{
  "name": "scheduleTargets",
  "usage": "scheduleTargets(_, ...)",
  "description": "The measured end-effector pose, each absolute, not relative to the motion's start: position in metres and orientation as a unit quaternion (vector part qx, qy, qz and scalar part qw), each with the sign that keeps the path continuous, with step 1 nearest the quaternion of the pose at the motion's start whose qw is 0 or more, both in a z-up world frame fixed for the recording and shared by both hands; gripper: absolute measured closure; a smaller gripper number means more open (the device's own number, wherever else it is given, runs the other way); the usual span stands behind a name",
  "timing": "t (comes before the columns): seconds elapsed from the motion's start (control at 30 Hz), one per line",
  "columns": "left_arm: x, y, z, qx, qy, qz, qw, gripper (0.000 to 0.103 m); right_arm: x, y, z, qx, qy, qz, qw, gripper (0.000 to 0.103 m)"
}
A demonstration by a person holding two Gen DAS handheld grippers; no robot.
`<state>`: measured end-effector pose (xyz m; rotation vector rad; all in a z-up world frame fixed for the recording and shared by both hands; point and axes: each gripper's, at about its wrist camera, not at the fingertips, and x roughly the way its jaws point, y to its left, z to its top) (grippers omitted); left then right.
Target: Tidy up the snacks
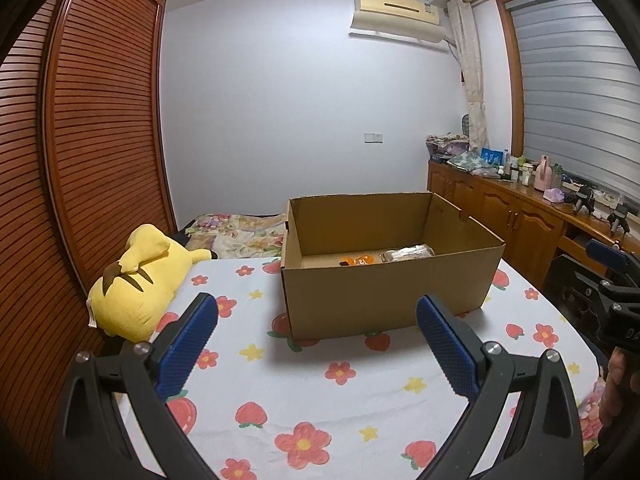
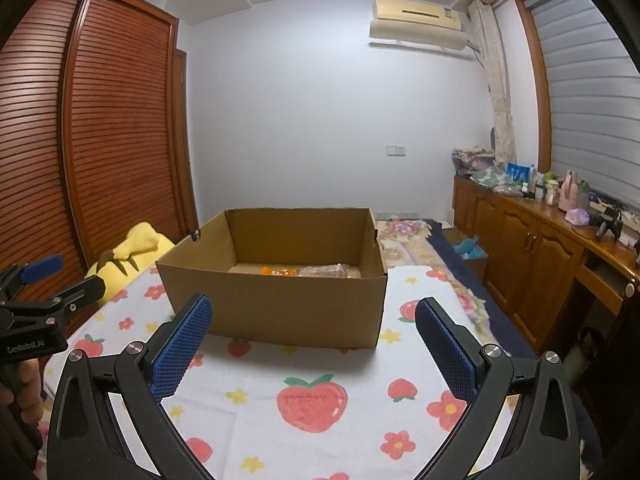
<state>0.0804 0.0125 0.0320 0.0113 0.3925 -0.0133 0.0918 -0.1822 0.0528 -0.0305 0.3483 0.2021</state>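
An open cardboard box (image 1: 384,296) (image 2: 280,308) stands on a white cloth printed with strawberries and flowers (image 1: 320,400) (image 2: 320,400). On its floor lie an orange snack packet (image 1: 357,260) (image 2: 276,271) and a clear wrapped packet (image 1: 410,254) (image 2: 324,271). My left gripper (image 1: 316,320) is open in front of the box, nothing between its blue pads. My right gripper (image 2: 312,320) is open too, also short of the box and empty. Each gripper shows at the edge of the other's view, the right gripper (image 1: 616,280) and the left gripper (image 2: 40,292).
A yellow plush toy (image 1: 136,280) (image 2: 128,256) lies left of the box, beside a slatted wooden wardrobe (image 1: 80,160). A wooden sideboard (image 1: 520,216) (image 2: 540,248) with bottles and clutter runs along the right. A flowered quilt (image 1: 240,232) (image 2: 408,240) lies behind the box.
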Motion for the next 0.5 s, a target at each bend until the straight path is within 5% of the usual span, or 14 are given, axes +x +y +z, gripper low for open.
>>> scheduleTargets(0.5, 0.08, 0.0143, 0.0304, 0.008, 0.195, -0.006, 0.981, 0.003, 0.0917, -0.1824, 0.0512, -0.015, 0.175, 0.101, 0.979, 0.0)
